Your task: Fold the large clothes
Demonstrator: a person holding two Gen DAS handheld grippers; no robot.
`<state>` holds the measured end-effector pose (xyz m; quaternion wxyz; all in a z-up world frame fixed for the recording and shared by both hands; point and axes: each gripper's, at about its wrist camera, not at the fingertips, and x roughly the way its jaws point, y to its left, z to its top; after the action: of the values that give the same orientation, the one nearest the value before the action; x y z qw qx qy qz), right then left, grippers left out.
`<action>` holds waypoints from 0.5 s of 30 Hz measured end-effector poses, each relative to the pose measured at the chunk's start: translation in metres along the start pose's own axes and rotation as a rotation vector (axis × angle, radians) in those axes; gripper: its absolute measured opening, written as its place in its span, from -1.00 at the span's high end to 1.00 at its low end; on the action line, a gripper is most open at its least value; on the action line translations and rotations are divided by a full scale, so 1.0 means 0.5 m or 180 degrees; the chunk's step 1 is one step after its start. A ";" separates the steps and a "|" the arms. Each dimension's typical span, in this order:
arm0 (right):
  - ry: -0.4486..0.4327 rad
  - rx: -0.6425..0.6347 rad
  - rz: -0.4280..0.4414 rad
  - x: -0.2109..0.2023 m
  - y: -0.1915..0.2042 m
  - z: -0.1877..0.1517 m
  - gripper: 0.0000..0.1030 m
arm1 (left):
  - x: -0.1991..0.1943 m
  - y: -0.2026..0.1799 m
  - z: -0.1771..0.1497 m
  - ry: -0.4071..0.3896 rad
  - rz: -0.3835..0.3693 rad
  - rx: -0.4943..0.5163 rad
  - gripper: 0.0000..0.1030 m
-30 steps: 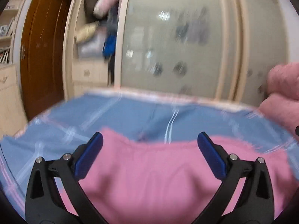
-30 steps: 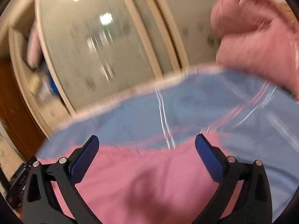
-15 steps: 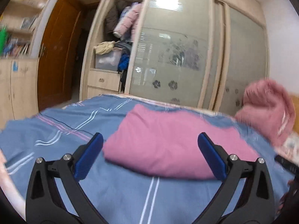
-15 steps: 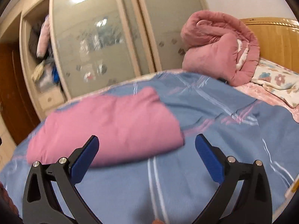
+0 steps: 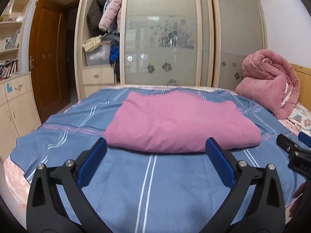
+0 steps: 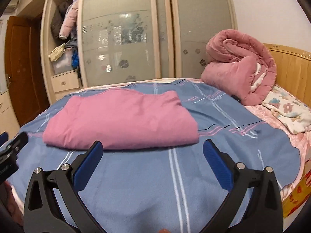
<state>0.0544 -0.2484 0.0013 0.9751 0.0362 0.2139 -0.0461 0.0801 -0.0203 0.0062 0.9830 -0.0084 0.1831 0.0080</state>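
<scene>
Left gripper (image 5: 155, 147): fingers (image 5: 91, 163) spread wide, nothing between them, hanging above the blue striped sheet (image 5: 155, 184) of the bed. Right gripper (image 6: 152, 148): fingers (image 6: 87, 167) likewise spread wide and empty, also over the sheet.

Pink garment (image 5: 178, 124): folded into a thick, roughly rectangular bundle, lying flat on the sheet just beyond the fingertips of both grippers. In the left wrist view it sits ahead and spans the whole gap between the fingers, its near folded edge just past their tips. In the right wrist view the same garment (image 6: 120, 122) lies ahead and mostly to the left of the fingers. No contact with either gripper.

The right gripper's black frame shows at the right edge of the left view (image 5: 293, 155); the left gripper's frame shows at the left edge of the right view (image 6: 9, 155).

Beyond the garment and to the right of the fingers: a bundled pink quilt (image 6: 241, 73) against a wooden headboard (image 6: 291, 68), with a floral pillow (image 6: 287, 110) in front of it. Far ahead: a wardrobe with frosted sliding doors (image 5: 161, 38), its open left section stuffed with clothes.
</scene>
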 end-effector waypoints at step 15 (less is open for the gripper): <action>0.0218 -0.0200 0.0035 0.018 0.047 -0.011 -0.97 | 0.028 0.035 -0.014 0.0299 0.0099 -0.0010 -0.96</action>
<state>0.0627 -0.2252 -0.0060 0.9681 0.0084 0.2484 -0.0327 0.0905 -0.0028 -0.0056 0.9731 -0.0075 0.2292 0.0233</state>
